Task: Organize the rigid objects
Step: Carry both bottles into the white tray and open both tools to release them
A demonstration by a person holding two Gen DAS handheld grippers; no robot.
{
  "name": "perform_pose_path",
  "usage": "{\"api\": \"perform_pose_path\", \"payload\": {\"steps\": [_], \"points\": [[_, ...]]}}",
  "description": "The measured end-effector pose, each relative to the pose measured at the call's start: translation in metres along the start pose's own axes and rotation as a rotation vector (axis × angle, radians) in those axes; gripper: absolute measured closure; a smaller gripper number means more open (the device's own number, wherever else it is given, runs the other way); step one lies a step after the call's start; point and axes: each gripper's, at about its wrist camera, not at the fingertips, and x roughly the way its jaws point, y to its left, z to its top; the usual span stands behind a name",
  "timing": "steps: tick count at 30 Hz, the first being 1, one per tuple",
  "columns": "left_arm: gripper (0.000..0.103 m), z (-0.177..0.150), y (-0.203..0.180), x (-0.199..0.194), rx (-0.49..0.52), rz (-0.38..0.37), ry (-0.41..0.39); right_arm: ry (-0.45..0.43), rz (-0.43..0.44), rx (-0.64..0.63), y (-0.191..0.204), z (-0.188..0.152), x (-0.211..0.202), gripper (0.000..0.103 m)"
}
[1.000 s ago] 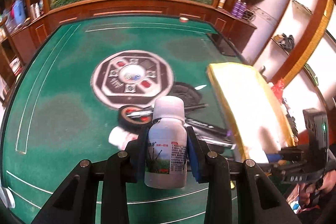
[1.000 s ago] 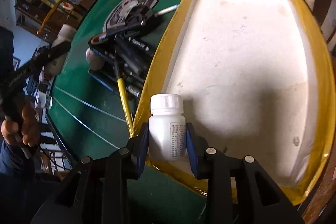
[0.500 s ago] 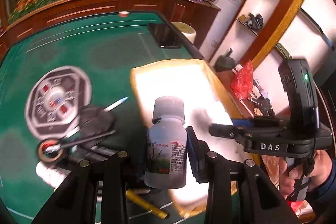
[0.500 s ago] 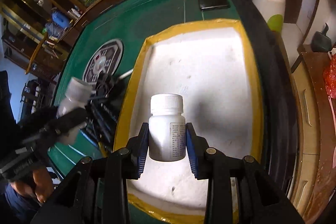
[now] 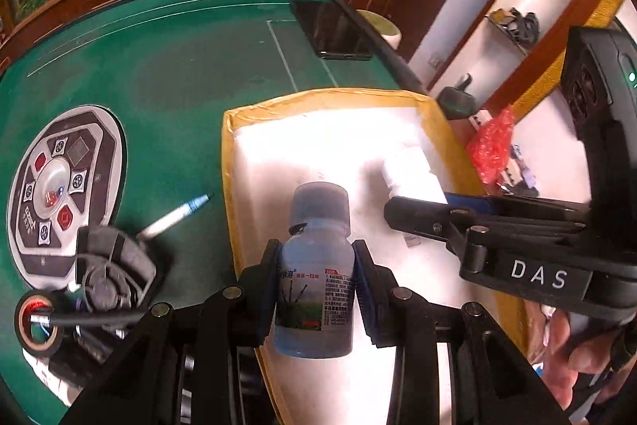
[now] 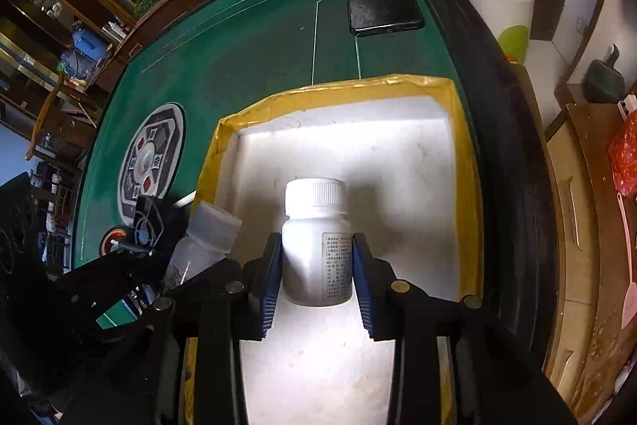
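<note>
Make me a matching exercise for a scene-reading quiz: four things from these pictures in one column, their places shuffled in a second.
Things:
1. labelled bottle
2. plain white bottle
3. black phone
4. pen

Places:
A. on the green felt, beyond the tray's far wall
B. in the left gripper
C. on the felt, left of the tray
D. in the right gripper

Pairs: 1-B, 2-D, 3-A, 4-C

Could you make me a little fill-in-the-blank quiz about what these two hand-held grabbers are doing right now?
1. Each gripper is shut on a small ____.
2. The bottle in the right gripper has a ____ ribbed cap.
3. Both bottles are held over the white tray with the ____ rim.
4. A black phone lies on the ____ table.

Missing words: bottle; white; yellow; green
</note>
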Motion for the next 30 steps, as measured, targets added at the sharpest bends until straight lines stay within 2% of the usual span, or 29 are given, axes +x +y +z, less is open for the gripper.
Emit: {"api": "perform_pose_path", "payload": {"steps": [8, 21, 23, 26, 28, 30], "points": [[0.067, 0.010, -0.003, 0.018, -0.015, 0.032, 0.015, 0.033, -0.024, -0.009, -0.005, 0.023, 0.025, 0.071], [0.066, 0.011, -0.008, 0.027, 0.007, 0.077, 0.009, 0.018, -0.027, -0.011, -0.005, 0.028, 0.032, 0.070], [0.064, 0.011, -0.010, 0.025, 0.018, 0.074, 0.005, 0.013, -0.021, -0.008, -0.004, 0.028, 0.029, 0.070], [0.055, 0.012, -0.011, 0.018, 0.036, 0.077, -0.015, -0.005, -0.021, -0.023, 0.001, 0.028, 0.020, 0.070], [0.048, 0.012, -0.012, 0.012, 0.047, 0.079, -0.027, -0.016, -0.021, -0.028, 0.004, 0.028, 0.015, 0.065], [0.045, 0.012, -0.011, 0.006, 0.049, 0.076, -0.041, -0.030, -0.013, -0.031, 0.007, 0.026, 0.008, 0.063]]}}
